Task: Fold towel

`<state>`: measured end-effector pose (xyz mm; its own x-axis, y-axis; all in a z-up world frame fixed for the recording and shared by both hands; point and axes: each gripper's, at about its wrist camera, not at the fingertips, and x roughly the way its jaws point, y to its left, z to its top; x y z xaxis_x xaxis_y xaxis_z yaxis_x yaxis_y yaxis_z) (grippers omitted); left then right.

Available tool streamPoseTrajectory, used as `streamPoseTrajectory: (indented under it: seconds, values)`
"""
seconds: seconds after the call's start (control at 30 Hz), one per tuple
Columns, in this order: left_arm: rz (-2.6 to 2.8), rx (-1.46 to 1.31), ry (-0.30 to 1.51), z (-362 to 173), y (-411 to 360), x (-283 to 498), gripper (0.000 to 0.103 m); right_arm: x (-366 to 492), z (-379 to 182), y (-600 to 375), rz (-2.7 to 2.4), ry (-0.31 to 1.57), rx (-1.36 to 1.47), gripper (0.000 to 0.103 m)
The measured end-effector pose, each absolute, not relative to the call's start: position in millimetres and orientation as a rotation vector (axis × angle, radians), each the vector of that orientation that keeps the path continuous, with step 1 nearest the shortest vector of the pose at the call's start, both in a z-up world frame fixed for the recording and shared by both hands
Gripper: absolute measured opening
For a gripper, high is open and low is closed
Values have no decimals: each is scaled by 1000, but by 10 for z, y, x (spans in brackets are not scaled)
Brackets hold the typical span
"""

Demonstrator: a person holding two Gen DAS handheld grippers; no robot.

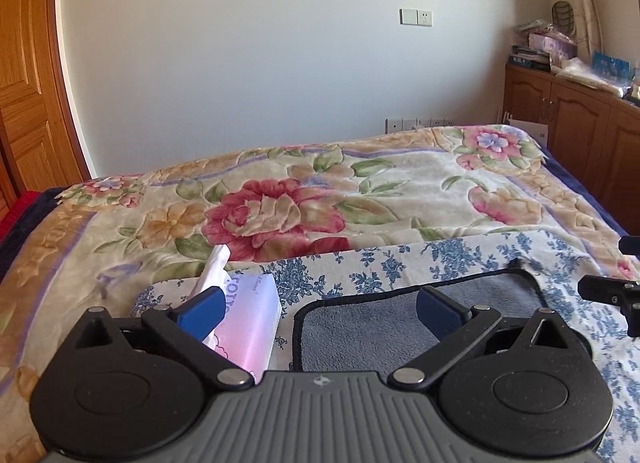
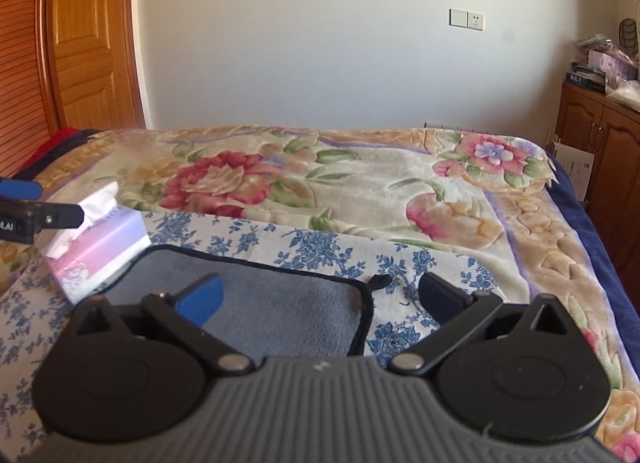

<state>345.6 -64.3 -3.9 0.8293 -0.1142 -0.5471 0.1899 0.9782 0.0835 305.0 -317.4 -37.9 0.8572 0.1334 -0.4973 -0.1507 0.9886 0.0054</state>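
Observation:
A grey-blue towel [image 1: 384,323] with dark edging lies flat on a white cloth with blue flowers [image 1: 440,255] on the bed. It also shows in the right wrist view [image 2: 280,303], with a dark loop at its far right corner [image 2: 378,283]. My left gripper [image 1: 320,309] is open and empty, hovering above the towel's far left corner. My right gripper [image 2: 320,297] is open and empty above the towel's far right corner. The right gripper's tip shows at the right edge of the left wrist view [image 1: 612,291]. The left gripper's tip shows at the left edge of the right wrist view [image 2: 24,207].
A pink and white tissue box [image 1: 248,323] stands just left of the towel, also in the right wrist view [image 2: 100,255]. A floral blanket [image 1: 280,207] covers the bed. A wooden cabinet [image 1: 580,123] with clutter stands at the right; a wooden door [image 2: 92,43] at the left.

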Motion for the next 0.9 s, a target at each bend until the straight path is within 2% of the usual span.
streamPoseTrajectory:
  seconds: [0.9]
  values:
    - [-182,149,505,628,-566,2398,103,1997,228,-3006,167,433,-44,103]
